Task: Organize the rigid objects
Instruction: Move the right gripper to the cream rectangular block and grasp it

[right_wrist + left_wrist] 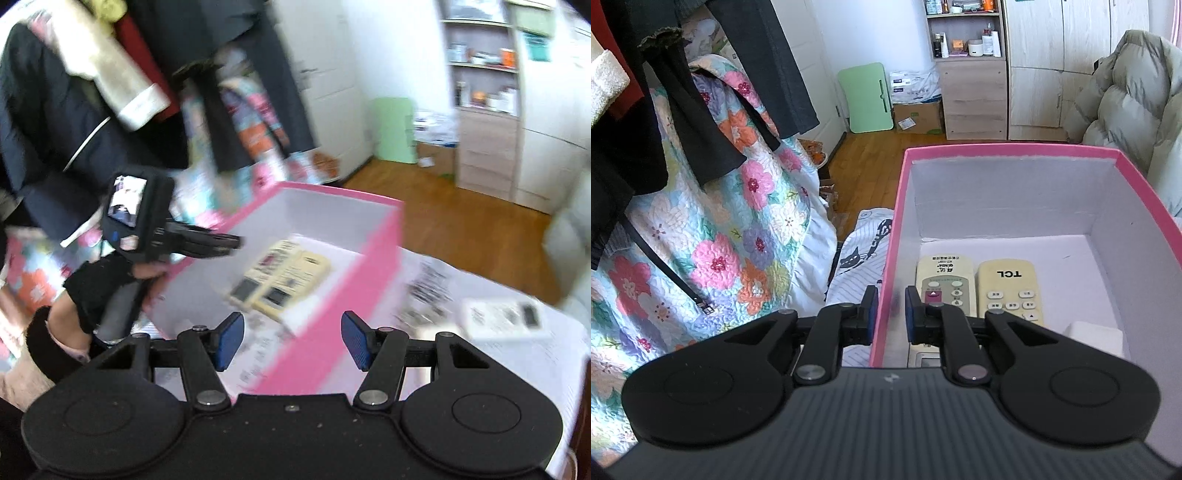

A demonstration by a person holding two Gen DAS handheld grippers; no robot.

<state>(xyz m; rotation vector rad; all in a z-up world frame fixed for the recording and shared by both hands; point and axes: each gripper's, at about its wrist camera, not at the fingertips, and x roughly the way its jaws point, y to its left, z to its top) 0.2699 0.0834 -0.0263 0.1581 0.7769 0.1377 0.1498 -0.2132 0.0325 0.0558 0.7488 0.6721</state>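
Observation:
A pink box with white inner walls stands on the bed. Two cream remotes lie side by side on its floor, one with a red button and one marked TCL. My left gripper is shut on the box's left wall, one pad outside and one inside. The blurred right wrist view shows the same box, the two remotes and the left gripper at its rim in a gloved hand. My right gripper hangs open and empty over the box's near wall. A white remote lies on the sheet at the right.
A small white block sits in the box's near right corner. A floral quilt and hanging dark clothes crowd the left. A padded jacket lies behind the box. Beyond are wooden floor and a shelf unit.

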